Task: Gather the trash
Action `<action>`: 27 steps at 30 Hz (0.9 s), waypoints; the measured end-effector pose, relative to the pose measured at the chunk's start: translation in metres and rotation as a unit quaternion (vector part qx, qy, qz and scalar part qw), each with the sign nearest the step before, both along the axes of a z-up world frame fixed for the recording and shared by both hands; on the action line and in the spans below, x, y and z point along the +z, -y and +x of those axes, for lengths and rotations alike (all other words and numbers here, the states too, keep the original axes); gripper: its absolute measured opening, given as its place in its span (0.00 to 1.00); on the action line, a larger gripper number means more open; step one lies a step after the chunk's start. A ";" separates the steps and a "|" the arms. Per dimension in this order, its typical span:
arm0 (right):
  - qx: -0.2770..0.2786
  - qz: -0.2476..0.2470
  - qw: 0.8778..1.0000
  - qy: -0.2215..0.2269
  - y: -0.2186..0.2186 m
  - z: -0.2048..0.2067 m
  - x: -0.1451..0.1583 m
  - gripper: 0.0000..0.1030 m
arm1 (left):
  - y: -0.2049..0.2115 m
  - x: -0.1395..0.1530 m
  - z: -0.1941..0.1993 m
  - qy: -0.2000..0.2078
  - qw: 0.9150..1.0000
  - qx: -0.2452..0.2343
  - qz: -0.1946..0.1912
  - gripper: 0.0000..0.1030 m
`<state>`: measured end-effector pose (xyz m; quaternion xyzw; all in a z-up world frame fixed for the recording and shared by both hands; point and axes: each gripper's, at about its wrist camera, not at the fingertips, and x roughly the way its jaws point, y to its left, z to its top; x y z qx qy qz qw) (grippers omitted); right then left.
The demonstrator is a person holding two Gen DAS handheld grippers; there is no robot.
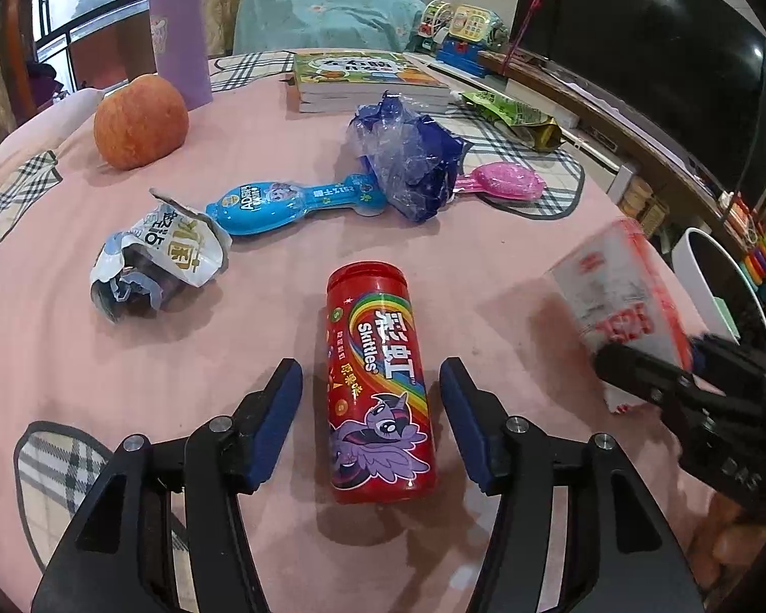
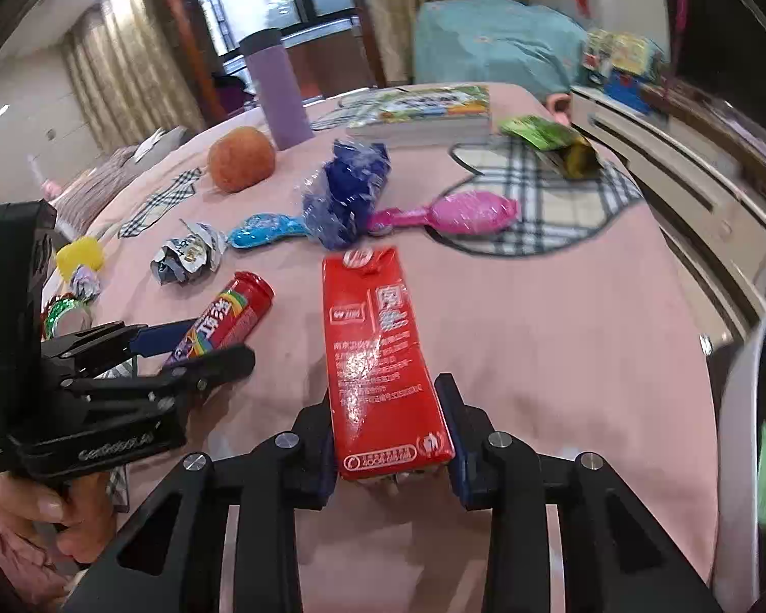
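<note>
On the pink counter [image 1: 260, 301], a red Skittles tube [image 1: 378, 383] lying flat between the spread fingers of the left hand-held gripper [image 1: 372, 383], untouched. To its right, a red carton [image 2: 383, 352] pinched in the right hand-held gripper [image 2: 389, 426], near a white bin [image 1: 704, 281].
</note>
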<state>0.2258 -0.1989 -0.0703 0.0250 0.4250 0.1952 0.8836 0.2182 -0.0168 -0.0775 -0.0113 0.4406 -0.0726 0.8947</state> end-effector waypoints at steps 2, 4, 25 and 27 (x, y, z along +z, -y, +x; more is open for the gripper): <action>-0.021 0.007 1.000 0.000 0.004 -0.009 -0.001 0.32 | 0.000 0.000 -0.001 0.002 1.000 0.000 0.001 0.55; -0.038 0.016 0.999 0.003 0.006 -0.017 -0.001 0.32 | 0.000 -0.001 -0.002 0.005 1.000 -0.001 0.004 0.55; -0.097 0.048 0.994 0.030 0.027 -0.039 0.018 0.31 | 0.016 0.016 -0.047 0.020 0.999 -0.030 -0.040 0.33; -0.105 0.058 0.992 0.034 0.036 -0.049 0.022 0.31 | 0.026 0.022 -0.054 0.026 0.998 -0.043 -0.044 0.33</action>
